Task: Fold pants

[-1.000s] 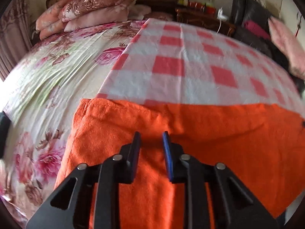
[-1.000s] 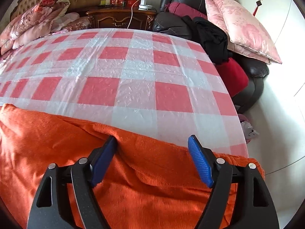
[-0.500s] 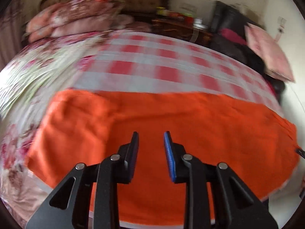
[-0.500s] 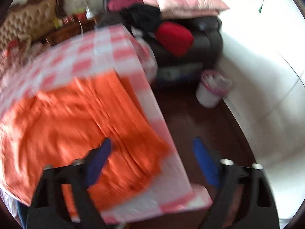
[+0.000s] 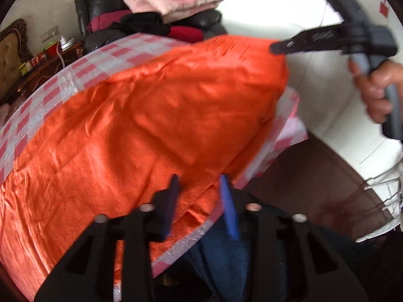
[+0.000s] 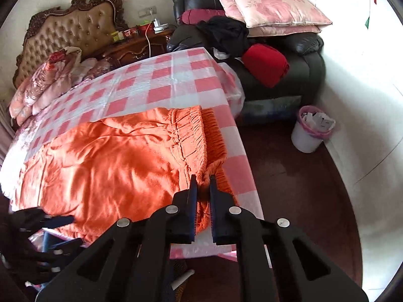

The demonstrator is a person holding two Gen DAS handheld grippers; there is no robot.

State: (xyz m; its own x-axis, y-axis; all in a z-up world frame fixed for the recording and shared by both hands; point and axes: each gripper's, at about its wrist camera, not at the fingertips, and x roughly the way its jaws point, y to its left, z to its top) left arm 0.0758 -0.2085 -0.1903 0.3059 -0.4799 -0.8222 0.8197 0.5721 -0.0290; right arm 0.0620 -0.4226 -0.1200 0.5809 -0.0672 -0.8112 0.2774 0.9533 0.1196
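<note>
Orange pants (image 6: 105, 166) lie spread on the red-and-white checked cloth (image 6: 161, 80) on the bed, gathered waistband (image 6: 191, 136) toward the bed's right edge. My right gripper (image 6: 202, 183) is shut on the near corner of that waistband. From the left wrist view that right gripper (image 5: 277, 47) lifts the corner of the pants (image 5: 151, 115) off the bed, with a hand (image 5: 375, 88) on its handle. My left gripper (image 5: 200, 198) hovers over the near hem at the bed's front edge. Its jaws are closing, still apart, with cloth showing in the gap.
A black armchair (image 6: 297, 70) with pink pillows (image 6: 272, 10) and a red cushion (image 6: 267, 63) stands right of the bed. A white bin (image 6: 309, 133) sits on the dark floor (image 6: 302, 201). Folded quilts (image 6: 47, 83), a headboard and a nightstand (image 6: 136, 45) are behind. Blue jeans (image 5: 221, 256) are below.
My right gripper went from wide open to shut on the waistband corner and raised it. My left gripper swung right along the pants toward the waist end and narrowed its jaws.
</note>
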